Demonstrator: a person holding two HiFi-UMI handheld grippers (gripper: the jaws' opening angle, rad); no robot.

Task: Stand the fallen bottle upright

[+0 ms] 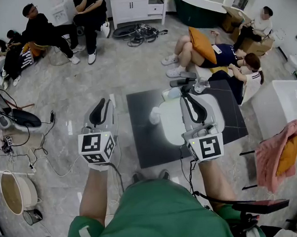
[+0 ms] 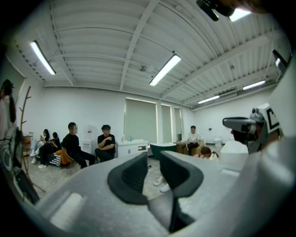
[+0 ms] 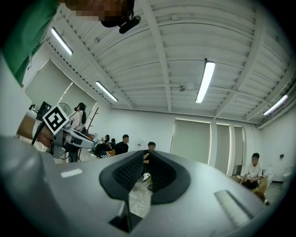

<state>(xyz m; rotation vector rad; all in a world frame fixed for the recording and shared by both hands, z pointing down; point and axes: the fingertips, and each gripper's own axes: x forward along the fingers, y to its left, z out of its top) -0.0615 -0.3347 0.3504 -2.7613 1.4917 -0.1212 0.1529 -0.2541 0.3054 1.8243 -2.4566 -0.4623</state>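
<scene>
In the head view a white bottle (image 1: 161,117) lies on its side on a dark square mat (image 1: 145,141), washed out by glare. My right gripper (image 1: 188,96) is held above the bottle's right part and hides it; the jaws are shut with nothing between them. My left gripper (image 1: 100,105) hangs left of the mat, also shut and empty. Both gripper views point up into the room. The left gripper (image 2: 153,158) and the right gripper (image 3: 145,160) each show pads close together, and neither view shows the bottle.
Small dark and pale items (image 1: 182,82) sit at the mat's far edge. A white box (image 1: 281,101) and a pink cloth (image 1: 277,152) stand at the right. Cables (image 1: 36,148) and a round basin (image 1: 14,190) lie at the left. Several people (image 1: 210,53) sit beyond the mat.
</scene>
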